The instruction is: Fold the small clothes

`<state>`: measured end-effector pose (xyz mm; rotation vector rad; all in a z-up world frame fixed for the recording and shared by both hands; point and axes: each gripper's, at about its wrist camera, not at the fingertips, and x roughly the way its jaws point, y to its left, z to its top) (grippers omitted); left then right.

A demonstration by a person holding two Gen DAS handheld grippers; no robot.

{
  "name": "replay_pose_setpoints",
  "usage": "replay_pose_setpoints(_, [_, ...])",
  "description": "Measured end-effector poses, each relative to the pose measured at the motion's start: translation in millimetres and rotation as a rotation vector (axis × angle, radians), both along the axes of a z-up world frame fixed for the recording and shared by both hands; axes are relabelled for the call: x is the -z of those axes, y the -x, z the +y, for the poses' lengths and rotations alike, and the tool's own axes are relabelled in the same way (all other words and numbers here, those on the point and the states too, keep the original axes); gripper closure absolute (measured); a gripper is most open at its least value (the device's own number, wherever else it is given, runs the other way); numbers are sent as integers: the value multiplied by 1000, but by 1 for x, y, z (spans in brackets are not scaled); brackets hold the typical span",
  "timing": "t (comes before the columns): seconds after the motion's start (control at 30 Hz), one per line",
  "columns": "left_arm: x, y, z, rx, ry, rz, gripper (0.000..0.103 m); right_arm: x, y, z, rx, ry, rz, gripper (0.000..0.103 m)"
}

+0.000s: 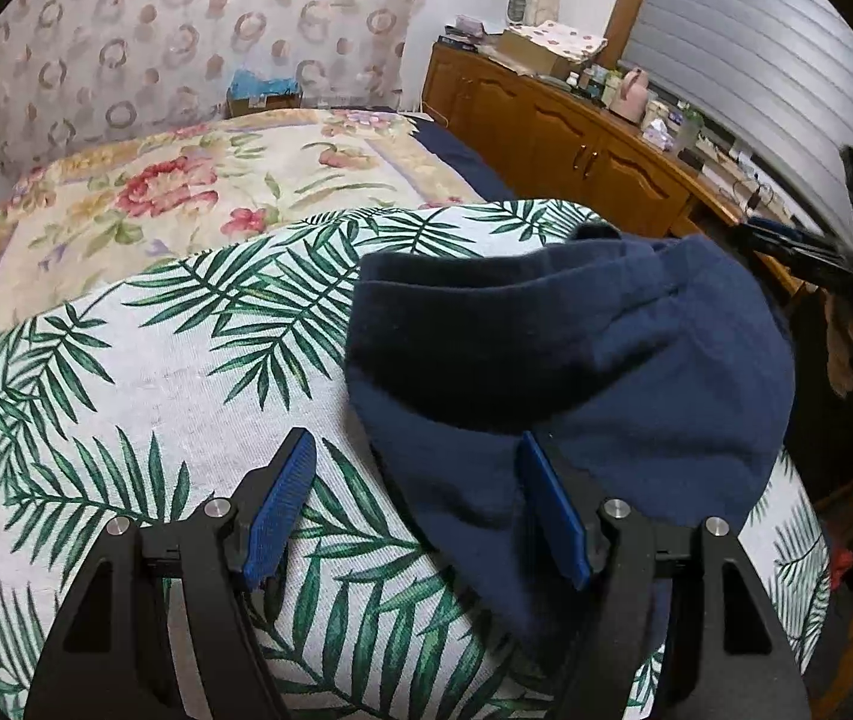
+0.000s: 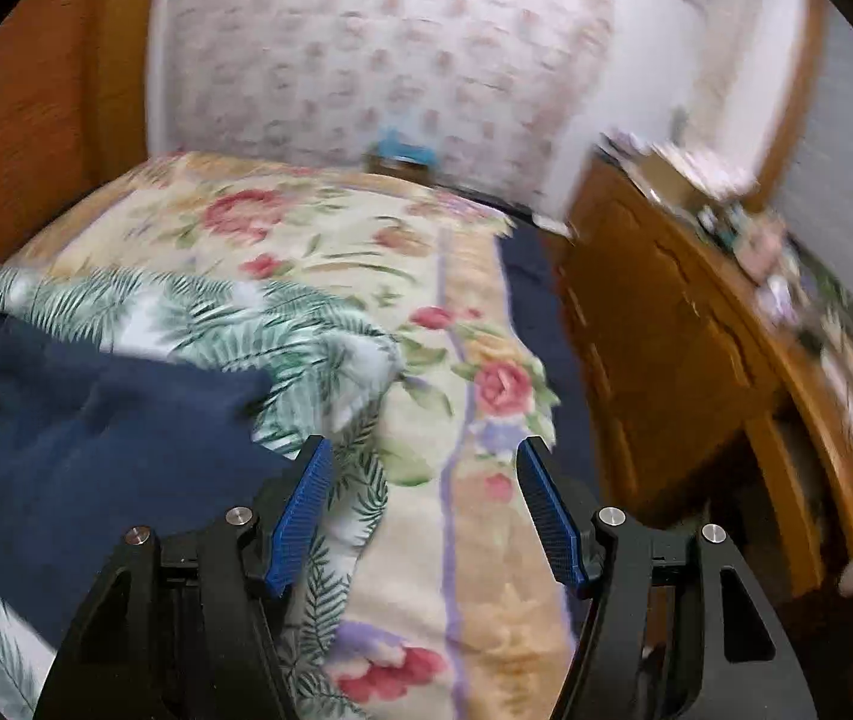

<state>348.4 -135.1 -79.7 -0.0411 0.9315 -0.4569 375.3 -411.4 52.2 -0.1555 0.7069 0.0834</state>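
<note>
A small navy blue garment [image 1: 576,360] lies rumpled on a white cloth printed with green palm leaves [image 1: 156,372], its far part folded over into a dark hollow. My left gripper [image 1: 417,450] hovers open at the garment's near left edge. Its right pad [image 1: 552,516] is over the navy fabric and its left pad [image 1: 282,504] is over the leaf cloth, and nothing is pinched. My right gripper [image 2: 423,462] is open and empty above the floral blanket [image 2: 318,252], with the navy garment [image 2: 84,438] to its left. That view is blurred.
The leaf cloth is spread on a bed with a floral blanket [image 1: 186,180]. A patterned headboard [image 1: 186,30] stands behind. A wooden cabinet [image 1: 546,126] with cluttered items on top runs along the right. The right gripper [image 1: 786,240] shows blurred at the right edge of the left wrist view.
</note>
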Motion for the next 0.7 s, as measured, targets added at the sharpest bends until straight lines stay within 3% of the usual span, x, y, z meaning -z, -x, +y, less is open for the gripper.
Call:
replay_pose_setpoints(0.17, [0, -7, -3, -2, 22, 2, 34, 4, 27, 2, -93, -199, 46, 33])
replay_pose_setpoints(0.23, [0, -10, -3, 0, 38, 7, 39, 13, 39, 4, -115, -232, 73, 24])
replay_pose_setpoints(0.37, [0, -14, -7, -1, 73, 31, 47, 33, 50, 5, -120, -268, 136, 23])
replay_pose_setpoints(0.47, [1, -14, -9, -7, 89, 40, 47, 46, 47, 0, -97, -317, 174, 23])
replay_pose_setpoints(0.6, [1, -16, -13, 9, 125, 68, 47, 41, 32, -4, -109, -405, 206, 23])
replay_pose_setpoints(0.67, [1, -16, -17, 27, 126, 74, 56, 43, 27, -8, -124, -430, 215, 23])
replay_pose_setpoints(0.7, [1, -15, -17, 35, 127, 76, 68, 45, 24, -9, -132, -436, 216, 27])
